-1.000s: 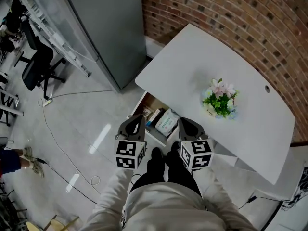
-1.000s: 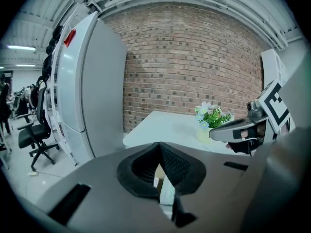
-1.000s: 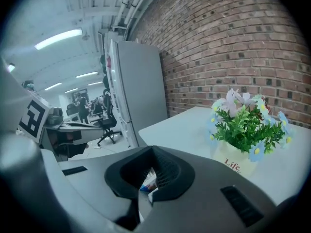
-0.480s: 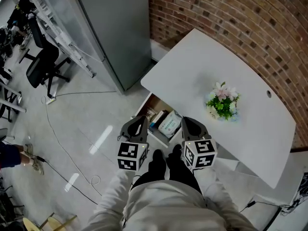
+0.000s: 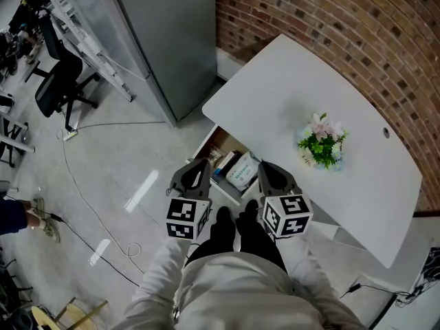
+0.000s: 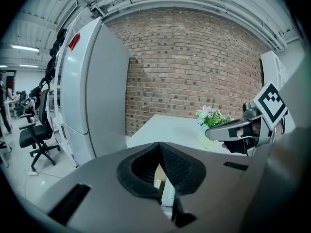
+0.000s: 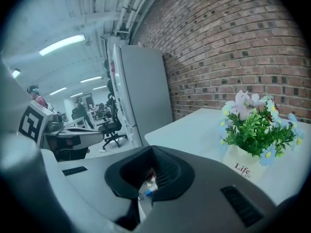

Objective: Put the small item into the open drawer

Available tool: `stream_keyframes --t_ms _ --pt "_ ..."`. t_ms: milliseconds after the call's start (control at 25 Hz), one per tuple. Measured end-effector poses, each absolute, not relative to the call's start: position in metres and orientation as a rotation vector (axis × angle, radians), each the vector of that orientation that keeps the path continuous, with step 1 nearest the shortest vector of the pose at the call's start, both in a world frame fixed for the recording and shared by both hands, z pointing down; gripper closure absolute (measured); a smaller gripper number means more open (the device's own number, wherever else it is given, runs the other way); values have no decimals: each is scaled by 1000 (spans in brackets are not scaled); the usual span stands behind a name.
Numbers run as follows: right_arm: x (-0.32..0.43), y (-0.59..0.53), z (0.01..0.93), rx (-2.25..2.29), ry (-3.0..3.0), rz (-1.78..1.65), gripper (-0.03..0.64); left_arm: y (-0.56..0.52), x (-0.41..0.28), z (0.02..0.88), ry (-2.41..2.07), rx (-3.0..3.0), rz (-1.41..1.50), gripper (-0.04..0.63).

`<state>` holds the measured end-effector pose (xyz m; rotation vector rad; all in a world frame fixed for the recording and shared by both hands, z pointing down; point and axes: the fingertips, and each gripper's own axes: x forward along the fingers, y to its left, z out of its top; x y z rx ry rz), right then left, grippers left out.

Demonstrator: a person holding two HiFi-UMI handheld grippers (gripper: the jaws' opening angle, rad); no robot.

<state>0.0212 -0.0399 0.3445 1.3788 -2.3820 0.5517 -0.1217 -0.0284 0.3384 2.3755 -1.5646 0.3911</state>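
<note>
Left tongs (image 5: 200, 163), right tongs (image 5: 265, 166): shut, empty, over the open drawer (image 5: 214, 141). Reaching in, mind the desk (image 5: 289, 81) edge.

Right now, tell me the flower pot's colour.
The pot is white with red lettering, clearest in the right gripper view.

The open drawer (image 5: 217, 143) is overhung at the back by the tabletop (image 5: 289, 81) and largely filled with packets (image 5: 242, 172).
</note>
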Motion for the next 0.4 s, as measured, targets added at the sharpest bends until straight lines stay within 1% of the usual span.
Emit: stream_keyframes --t_ms 200,400 --pt "15 -43 349 1356 -2381 548 591 -31 -124 344 -1555 2367 393 578" --pt "14 -49 356 1354 -2385 579 591 -34 -113 356 -1482 2432 456 578"
